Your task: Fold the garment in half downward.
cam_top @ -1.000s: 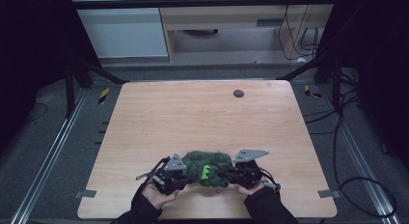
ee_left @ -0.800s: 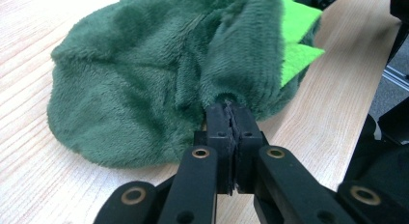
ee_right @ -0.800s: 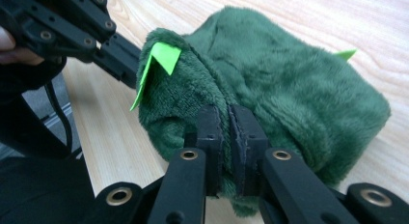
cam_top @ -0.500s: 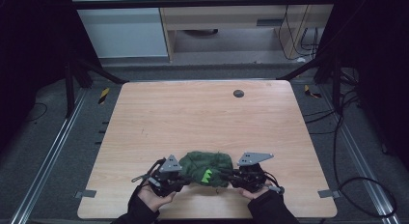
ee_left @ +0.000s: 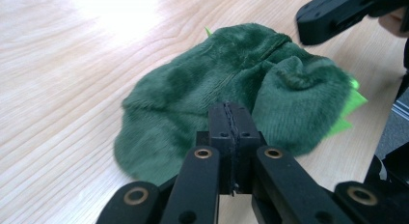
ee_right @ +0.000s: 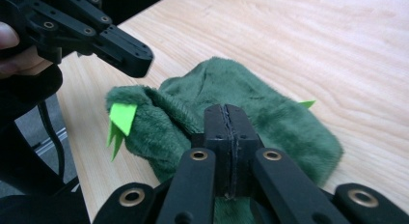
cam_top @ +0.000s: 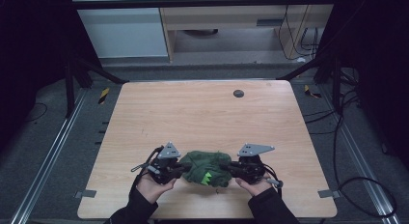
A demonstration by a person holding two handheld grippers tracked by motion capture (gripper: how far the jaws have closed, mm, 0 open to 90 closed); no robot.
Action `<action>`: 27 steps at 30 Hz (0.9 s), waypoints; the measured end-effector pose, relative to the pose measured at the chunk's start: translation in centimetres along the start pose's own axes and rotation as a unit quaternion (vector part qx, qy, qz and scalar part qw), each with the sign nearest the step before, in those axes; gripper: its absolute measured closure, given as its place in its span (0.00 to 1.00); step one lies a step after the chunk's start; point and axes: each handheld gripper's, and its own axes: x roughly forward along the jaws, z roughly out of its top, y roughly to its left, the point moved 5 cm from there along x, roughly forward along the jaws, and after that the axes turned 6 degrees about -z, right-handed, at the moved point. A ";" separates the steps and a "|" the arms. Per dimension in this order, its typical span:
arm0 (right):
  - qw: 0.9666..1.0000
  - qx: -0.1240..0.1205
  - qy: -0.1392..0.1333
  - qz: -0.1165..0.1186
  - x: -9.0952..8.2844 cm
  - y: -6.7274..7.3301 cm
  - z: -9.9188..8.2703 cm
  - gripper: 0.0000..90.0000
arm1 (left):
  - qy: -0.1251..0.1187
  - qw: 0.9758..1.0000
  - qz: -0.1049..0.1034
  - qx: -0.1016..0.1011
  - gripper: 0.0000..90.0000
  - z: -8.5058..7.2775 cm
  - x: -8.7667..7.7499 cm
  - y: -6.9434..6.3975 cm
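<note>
A green plush cloth (cam_top: 206, 168) (bright green spikes along one edge) lies crumpled near the table's (cam_top: 202, 113) front edge, the left gripper (ee_left: 230, 119) and right gripper (ee_right: 226, 119) flanking it, jaws pressed together.

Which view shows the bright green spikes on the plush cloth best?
The right gripper view: the spikes stand clear on the green plush cloth. The left gripper view catches them at the far edge; the high view shows a small fleck.
</note>
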 end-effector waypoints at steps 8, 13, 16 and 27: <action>1.000 -0.004 0.025 0.005 0.7 0.3 -1.1 1.00 | 0.024 1.000 -0.018 0.008 0.99 -1.6 1.3 -1.1; 0.999 -0.008 0.038 0.002 0.8 0.3 -2.2 1.00 | 0.040 0.999 -0.024 0.011 0.99 -2.6 1.8 -1.4; 0.999 -0.013 0.042 0.002 0.9 0.4 -2.5 1.00 | 0.044 0.999 -0.025 0.012 0.99 -2.7 2.1 -1.5; 0.999 -0.020 0.035 0.003 0.6 0.4 -2.6 0.97 | 0.026 1.000 -0.014 0.009 0.98 -2.5 1.5 -1.0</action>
